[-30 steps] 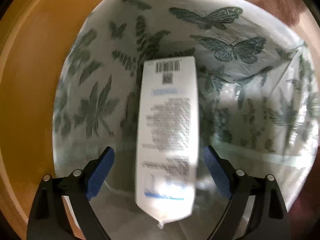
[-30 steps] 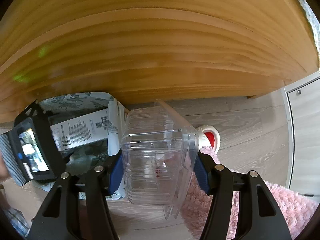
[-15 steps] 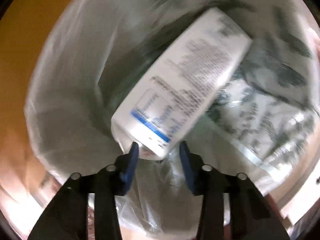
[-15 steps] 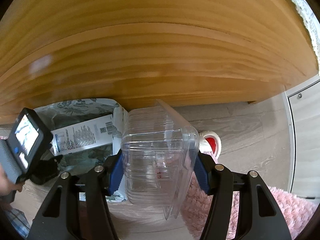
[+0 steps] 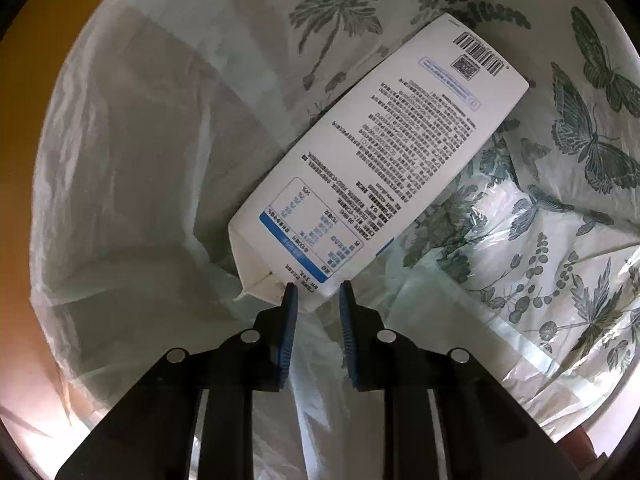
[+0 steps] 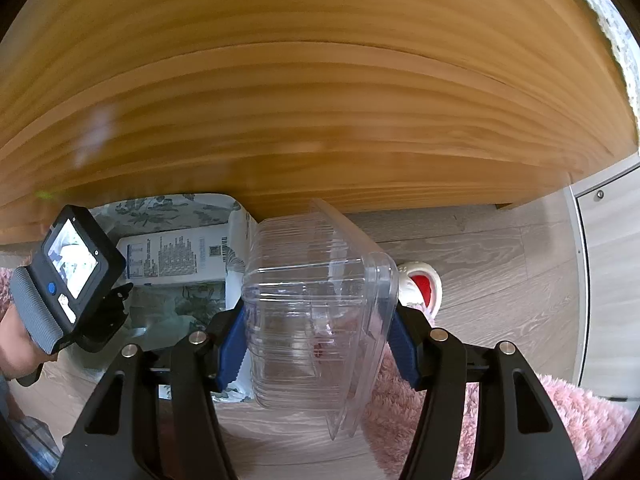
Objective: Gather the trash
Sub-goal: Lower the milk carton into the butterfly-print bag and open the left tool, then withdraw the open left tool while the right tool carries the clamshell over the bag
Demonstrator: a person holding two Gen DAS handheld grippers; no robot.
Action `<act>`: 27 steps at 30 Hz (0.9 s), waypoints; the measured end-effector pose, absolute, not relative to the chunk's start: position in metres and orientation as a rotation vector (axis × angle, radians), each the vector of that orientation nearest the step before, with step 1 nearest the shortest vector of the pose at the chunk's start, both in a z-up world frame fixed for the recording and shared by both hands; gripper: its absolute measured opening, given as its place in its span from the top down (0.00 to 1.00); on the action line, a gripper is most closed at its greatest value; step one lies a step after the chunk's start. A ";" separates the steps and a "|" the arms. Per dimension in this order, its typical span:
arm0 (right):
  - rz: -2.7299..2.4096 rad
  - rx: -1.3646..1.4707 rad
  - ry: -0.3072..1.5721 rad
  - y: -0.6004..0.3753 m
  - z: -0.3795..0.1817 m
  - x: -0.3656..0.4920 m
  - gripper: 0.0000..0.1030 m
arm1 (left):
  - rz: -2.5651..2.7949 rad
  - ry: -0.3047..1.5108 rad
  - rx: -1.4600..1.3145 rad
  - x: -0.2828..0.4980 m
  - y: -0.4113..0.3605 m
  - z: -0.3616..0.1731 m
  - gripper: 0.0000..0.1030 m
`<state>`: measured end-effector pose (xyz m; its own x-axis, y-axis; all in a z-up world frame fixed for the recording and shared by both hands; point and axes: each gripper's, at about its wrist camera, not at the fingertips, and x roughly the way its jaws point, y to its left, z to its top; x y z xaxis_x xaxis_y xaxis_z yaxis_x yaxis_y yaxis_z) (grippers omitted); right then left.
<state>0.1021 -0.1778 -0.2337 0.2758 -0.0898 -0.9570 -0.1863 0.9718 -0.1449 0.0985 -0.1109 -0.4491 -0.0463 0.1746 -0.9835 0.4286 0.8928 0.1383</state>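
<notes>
A white milk carton [image 5: 384, 160] with blue print lies slanted inside a bin lined with a leaf-and-butterfly bag [image 5: 140, 160]. Just above the carton's lower corner hangs my left gripper [image 5: 317, 290], its blue pads a narrow gap apart and gripping nothing. From the right wrist view, the carton [image 6: 176, 258] rests across the bag [image 6: 160, 208], and the left gripper's camera body [image 6: 76, 276] is over it. Beside the bin, my right gripper [image 6: 318, 336] is shut on a clear plastic clamshell container [image 6: 312, 312].
A broad wooden panel [image 6: 320, 100] overhangs the bin. A fluffy pink rug [image 6: 560, 420] covers the grey wood floor at the lower right. Behind the container sits a white and red object [image 6: 420, 284]. A hand [image 6: 16, 344] holds the left gripper.
The carton has dropped from between the left jaws and settled slanted in the bag. The left jaws have narrowed from wide apart to a small gap. The right gripper has barely moved.
</notes>
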 end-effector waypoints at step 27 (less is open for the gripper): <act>0.173 -0.277 1.148 -0.157 -0.186 0.066 0.42 | -0.152 1.375 0.071 0.090 -0.054 -0.236 0.07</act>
<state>0.0660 -0.1572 -0.1856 0.4026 -0.0061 -0.9154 -0.2760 0.9526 -0.1277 0.0897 -0.0542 -0.2364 0.1869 -0.0661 -0.9801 0.1493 0.9881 -0.0382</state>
